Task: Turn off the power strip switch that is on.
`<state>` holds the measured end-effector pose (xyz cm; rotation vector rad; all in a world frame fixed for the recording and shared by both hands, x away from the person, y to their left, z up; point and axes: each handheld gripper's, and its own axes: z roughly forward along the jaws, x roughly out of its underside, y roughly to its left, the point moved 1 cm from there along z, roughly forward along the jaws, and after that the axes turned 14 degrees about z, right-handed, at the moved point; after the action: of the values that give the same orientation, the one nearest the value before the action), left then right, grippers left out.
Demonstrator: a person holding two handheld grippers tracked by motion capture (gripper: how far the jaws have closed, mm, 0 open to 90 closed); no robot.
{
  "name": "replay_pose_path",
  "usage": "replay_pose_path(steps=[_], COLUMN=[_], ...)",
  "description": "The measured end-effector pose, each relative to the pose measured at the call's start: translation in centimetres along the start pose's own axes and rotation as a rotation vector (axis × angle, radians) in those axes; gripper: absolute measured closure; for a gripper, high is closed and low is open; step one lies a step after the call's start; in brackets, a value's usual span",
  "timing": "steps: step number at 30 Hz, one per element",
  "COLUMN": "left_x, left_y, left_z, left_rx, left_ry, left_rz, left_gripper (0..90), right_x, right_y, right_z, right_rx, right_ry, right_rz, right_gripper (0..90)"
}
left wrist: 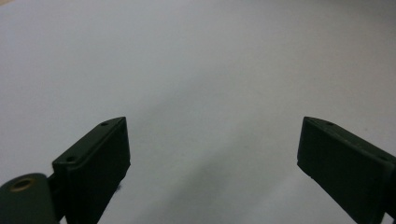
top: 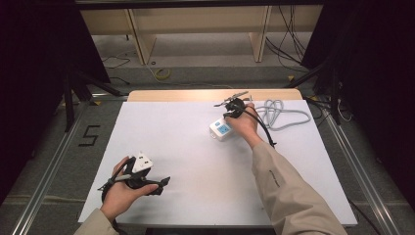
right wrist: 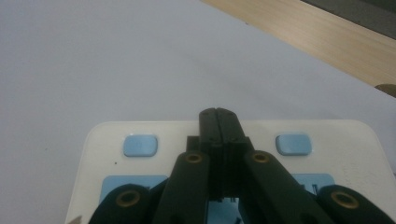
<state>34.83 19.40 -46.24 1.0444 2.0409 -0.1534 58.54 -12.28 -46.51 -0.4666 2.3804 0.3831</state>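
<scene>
1. The table under its white matte sheet [top: 195, 147] was the biggest thing in front of me, with a strip of pale wood [top: 195, 94] showing along its far edge.
2. The white plastic power strip with light-blue buttons and blue socket faces [top: 220, 129] lay on the sheet right of centre, toward the far side. Its grey coiled cable [top: 281, 115] rested in loops just beside it on the right.
3. I judged the strip to be rigid and fairly light, with a smooth, somewhat slippery shell. The cable would drag and spring back. I would take it across the short width of the body, not by the buttons or the cord.
4. My right claw [right wrist: 218, 122] sat with its jaws pressed together, holding nothing, the tips over the strip's top face between the two blue buttons; whether they touched it I could not tell.
5. My left claw [left wrist: 212, 144] rested near the sheet's near-left corner, jaws wide apart over bare sheet, well apart from the strip.
</scene>
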Motion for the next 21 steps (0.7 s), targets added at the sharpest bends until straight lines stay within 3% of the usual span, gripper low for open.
replay_pose_path(steps=[21], left_x=[0.07], left_y=[-0.01], left_z=[-0.06], left_rx=[-0.002], left_ry=[0.002], left_rz=[-0.002], left_gripper=[9.1], right_x=[-0.35], right_y=[0.22], right_z=[0.1], right_rx=[0.014], right_ry=[0.029], right_rz=[-0.011], right_gripper=[90.0])
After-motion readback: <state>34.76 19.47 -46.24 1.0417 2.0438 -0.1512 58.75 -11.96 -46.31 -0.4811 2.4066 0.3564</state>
